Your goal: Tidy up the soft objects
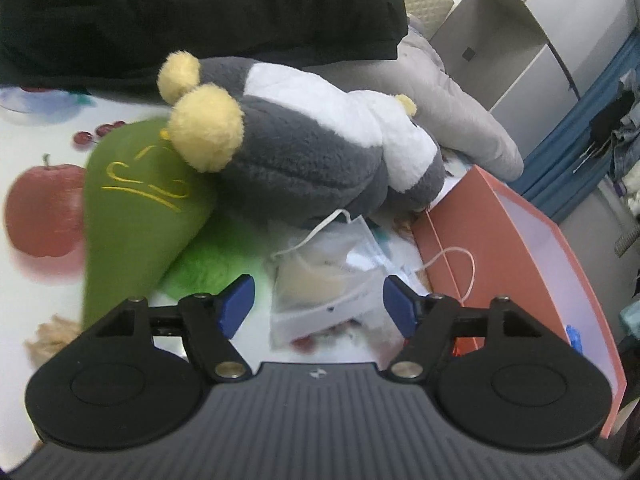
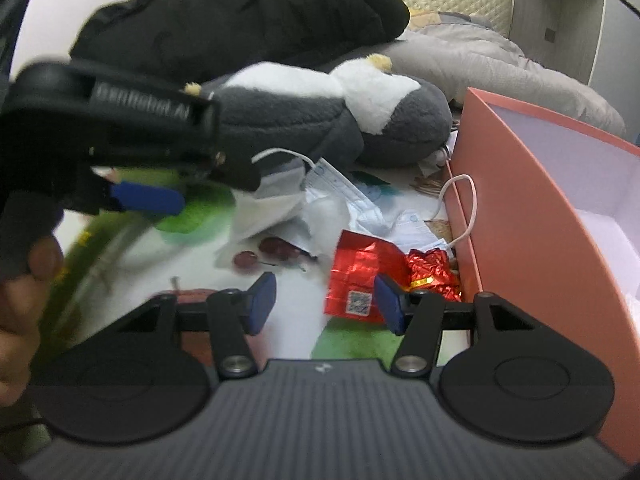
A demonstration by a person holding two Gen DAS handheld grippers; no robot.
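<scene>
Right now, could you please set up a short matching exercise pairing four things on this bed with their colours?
Things:
1. penguin plush
2. open box
3. foil wrapper
4. long cushion

Colours:
a. shiny red
b. green with yellow stitching
c. grey and white with yellow feet
d. salmon pink outside, white inside

Pairs: 1-c, 2-d, 3-a, 4-b
</scene>
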